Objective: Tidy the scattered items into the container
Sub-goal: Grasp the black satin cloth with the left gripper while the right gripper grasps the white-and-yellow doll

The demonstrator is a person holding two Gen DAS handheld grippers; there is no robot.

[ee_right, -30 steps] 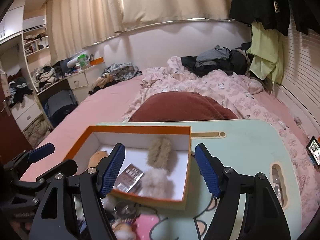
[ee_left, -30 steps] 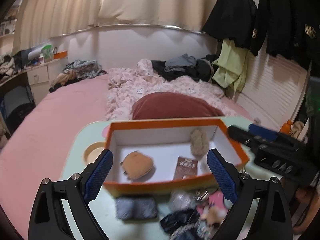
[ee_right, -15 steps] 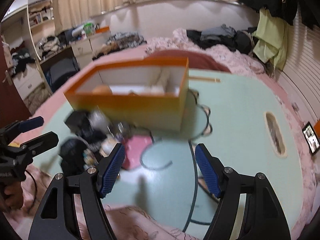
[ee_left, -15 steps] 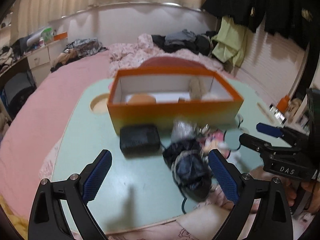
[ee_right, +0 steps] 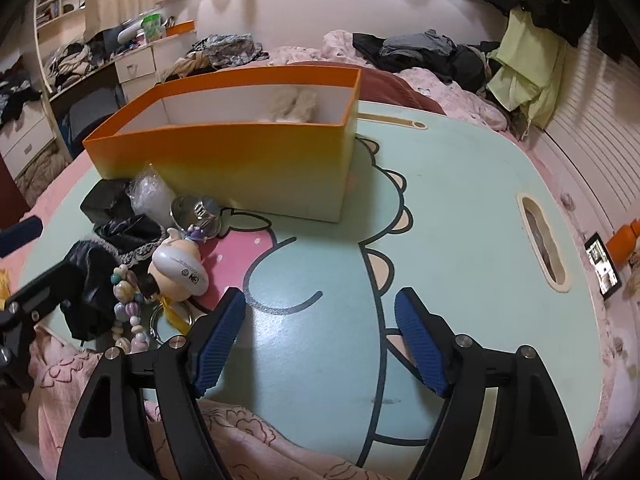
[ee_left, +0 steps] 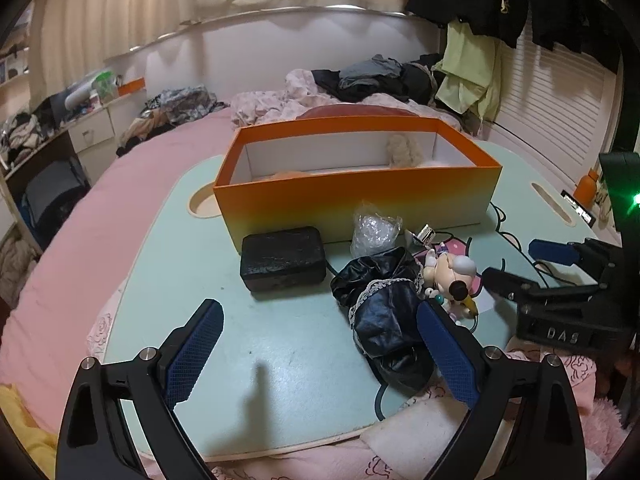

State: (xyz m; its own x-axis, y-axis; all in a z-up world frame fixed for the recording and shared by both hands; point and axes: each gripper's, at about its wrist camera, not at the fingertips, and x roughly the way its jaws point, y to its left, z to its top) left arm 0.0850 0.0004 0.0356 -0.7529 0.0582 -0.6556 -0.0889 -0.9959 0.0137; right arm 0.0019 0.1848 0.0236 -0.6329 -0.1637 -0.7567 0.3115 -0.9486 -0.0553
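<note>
Nearest in the left wrist view, the left gripper (ee_left: 320, 350) is seen spread wide and empty over the near edge of the table (ee_left: 280, 380). Nearest in the right wrist view, the right gripper (ee_right: 320, 344) is likewise spread, its jaws having just been opening, with nothing between them.

Just beyond, towards the table's middle, the scattered items lie in a cluster: a black lace-trimmed cloth (ee_left: 384, 304), a doll (ee_left: 450, 272) with a bead chain (ee_right: 128, 312), a crumpled clear bag (ee_left: 374, 232), a black case (ee_left: 282, 258) and a small shiny metal piece (ee_left: 426, 234).

Farther back, the box (ee_left: 352, 200) stands towards the far edge, touching or nearly touching the case and bag. A furry thing (ee_left: 404, 152) is already inside.

The step in hand is judged to be the approach to the next pickup, with five or so items left. Next, one gripper must be lowered around an item, closed, and carried over the box rim.

The whole black case is shown only by the left view; the bead chain and the doll's white cap are shown clearly only by the right view. A bed (ee_left: 120, 200) is seen beyond the table.
</note>
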